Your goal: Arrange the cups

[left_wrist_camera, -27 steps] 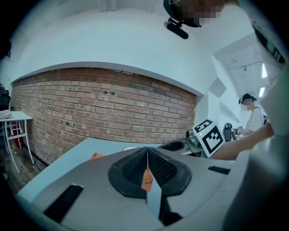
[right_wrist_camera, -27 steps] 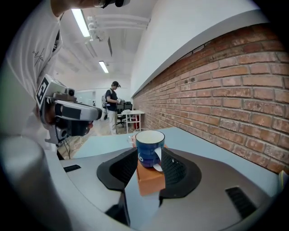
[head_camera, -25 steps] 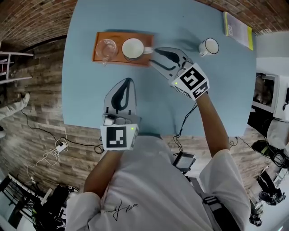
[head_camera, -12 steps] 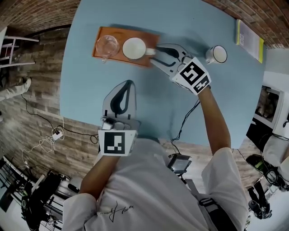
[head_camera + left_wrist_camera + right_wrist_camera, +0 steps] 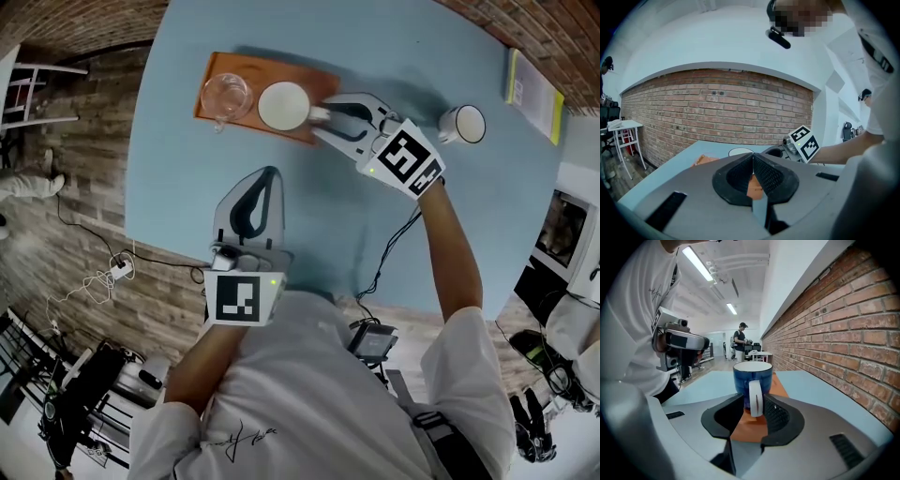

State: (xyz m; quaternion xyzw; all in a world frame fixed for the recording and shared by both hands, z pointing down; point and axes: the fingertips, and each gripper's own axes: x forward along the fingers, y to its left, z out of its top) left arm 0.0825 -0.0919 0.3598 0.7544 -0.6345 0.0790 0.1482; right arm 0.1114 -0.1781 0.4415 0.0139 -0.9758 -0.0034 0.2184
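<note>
A blue mug (image 5: 751, 375) with a white inside (image 5: 283, 105) stands at the right end of an orange tray (image 5: 236, 66), next to a clear glass cup (image 5: 225, 94). My right gripper (image 5: 322, 112) reaches in from the right, and its jaws are shut on the mug's white handle (image 5: 755, 398). A second white-lined mug (image 5: 463, 124) sits alone on the blue table (image 5: 403, 47), to the right of that hand. Near the table's front edge my left gripper (image 5: 267, 172) hovers with its jaws shut on nothing (image 5: 753, 157), pointing toward the tray (image 5: 704, 160).
A yellow-edged booklet (image 5: 534, 84) lies at the far right corner of the table. A brick wall runs behind the table, and cables trail on the floor by the front edge. A white side table (image 5: 623, 126) stands off to the left.
My right gripper has stayed closed on the mug's handle and sunk slightly toward the tray. The left gripper has kept its place. The head view has shifted a little.
</note>
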